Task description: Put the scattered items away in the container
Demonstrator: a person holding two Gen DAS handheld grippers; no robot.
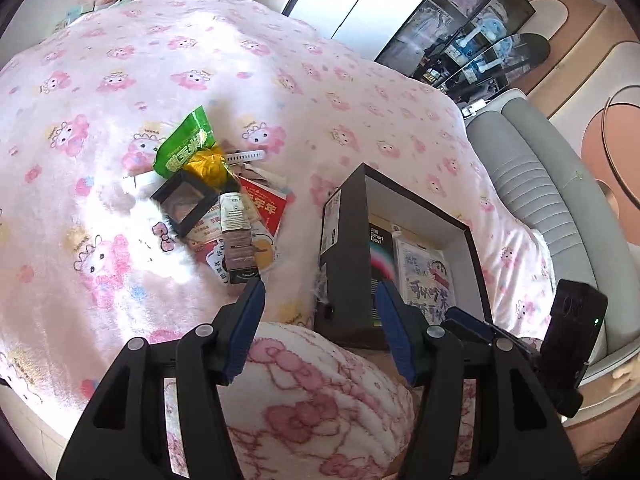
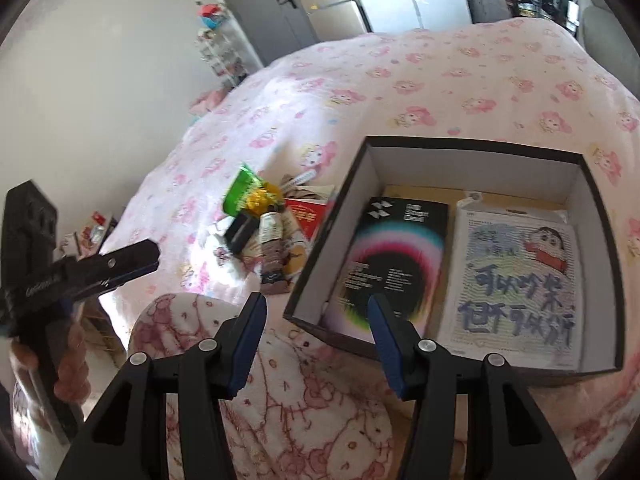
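In the left wrist view, the left gripper (image 1: 320, 294) is seen with its jaws spread apart and nothing between them; it is held above the near edge of a bed covered by a pink cartoon-print blanket (image 1: 248, 64); a dark open box (image 1: 348, 216) is seen on the blanket ahead and to the right, with a black booklet (image 1: 380, 248) and a cartoon-drawn packet (image 1: 428, 276) lying inside it; a pile of scattered items is seen to the left of the box, made up of a green snack bag (image 1: 184, 144), a yellow wrapper (image 1: 210, 166), a small black frame (image 1: 186, 202), a brown tube (image 1: 238, 240) and a red packet (image 1: 266, 206).

In the right wrist view, the right gripper (image 2: 316, 302) is seen released as well, empty, over the box (image 2: 472, 148) at its near left corner; the booklet (image 2: 394, 252) and the packet (image 2: 516, 280) are shown side by side on the box floor; the pile, with the green snack bag (image 2: 240, 192) and brown tube (image 2: 272, 252), is seen just left of the box; the left gripper (image 2: 120, 262) is seen at the far left.
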